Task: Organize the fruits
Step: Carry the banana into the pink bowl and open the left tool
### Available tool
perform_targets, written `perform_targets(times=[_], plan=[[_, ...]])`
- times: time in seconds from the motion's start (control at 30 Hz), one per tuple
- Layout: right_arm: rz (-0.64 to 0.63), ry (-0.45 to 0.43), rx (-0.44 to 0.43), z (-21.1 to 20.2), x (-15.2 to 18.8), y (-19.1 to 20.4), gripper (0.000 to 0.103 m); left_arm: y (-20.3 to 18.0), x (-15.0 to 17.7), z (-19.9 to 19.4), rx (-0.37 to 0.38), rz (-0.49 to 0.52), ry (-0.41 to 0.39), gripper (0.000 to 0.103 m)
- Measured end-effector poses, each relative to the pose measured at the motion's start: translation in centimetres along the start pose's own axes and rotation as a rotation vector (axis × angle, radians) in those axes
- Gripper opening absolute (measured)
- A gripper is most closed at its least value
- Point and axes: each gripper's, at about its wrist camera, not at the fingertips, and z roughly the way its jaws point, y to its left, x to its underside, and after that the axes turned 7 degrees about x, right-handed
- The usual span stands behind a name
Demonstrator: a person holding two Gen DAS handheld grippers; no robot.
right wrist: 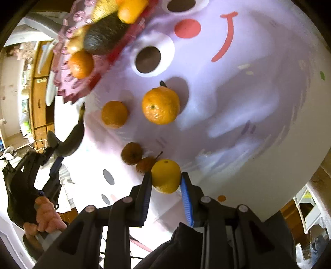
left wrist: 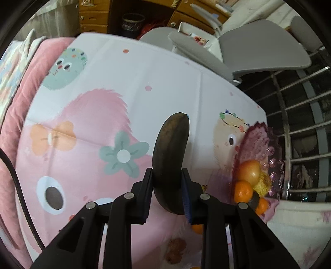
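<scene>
While the left gripper (left wrist: 167, 175) clamps a dark banana (left wrist: 170, 163), the right gripper (right wrist: 166, 179) pinches a yellow lemon (right wrist: 166, 175) above the cartoon-print tablecloth (right wrist: 238, 113).

This is somebody's home, a lived-in bedroom or family room. The counter (left wrist: 169, 68) wears a child's cartoon cloth, all pastel creatures and flowers, and a pink quilted bed cover (left wrist: 24, 87) lies bunched just beside it. Wooden drawers (left wrist: 94, 18) line the back wall, with a grey swivel chair (left wrist: 258, 49) pushed near them. A barred window grille (left wrist: 300, 115) closes off one side. A pink cut-glass fruit dish (left wrist: 266, 149) sits at the counter's edge.
</scene>
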Motion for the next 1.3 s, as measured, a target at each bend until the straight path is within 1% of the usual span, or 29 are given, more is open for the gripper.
perform_targets(times=[0.07,0.17,0.33,0.5,0.63,0.83,1.03,1.13,1.3], plan=[[-0.006,-0.036,-0.008,-0.8,0.7,-0.1,0.028,0.0,0.4,-1.3,0.007,0.026,-0.009,0.024],[-0.029,-0.107,-0.023,-2.6,1.3,0.0,0.028,-0.6,1.0,-3.6,0.008,0.092,-0.033,0.024],[-0.091,-0.233,-0.044,-6.1,1.6,-0.2,0.028,-2.6,1.8,-6.6,0.031,0.190,-0.058,0.023],[-0.168,-0.315,-0.057,-8.7,0.6,0.3,0.028,-5.0,2.4,-8.3,0.030,0.245,-0.058,0.023],[-0.234,-0.359,-0.054,-10.5,-0.8,0.4,0.028,-7.0,2.9,-8.8,0.017,0.279,-0.053,0.023],[-0.340,-0.428,-0.027,-12.7,-3.5,0.2,0.028,-10.5,4.1,-8.1,0.001,0.315,-0.020,0.023],[-0.431,-0.473,0.005,-13.9,-6.6,0.5,0.028,-13.8,5.4,-5.7,0.000,0.334,0.035,0.023],[-0.475,-0.486,0.019,-14.1,-7.9,0.6,0.028,-15.3,6.0,-4.1,0.012,0.337,0.071,0.023],[-0.551,-0.484,0.055,-13.8,-9.8,1.2,0.028,-17.1,6.7,-1.4,0.011,0.331,0.116,0.023]])
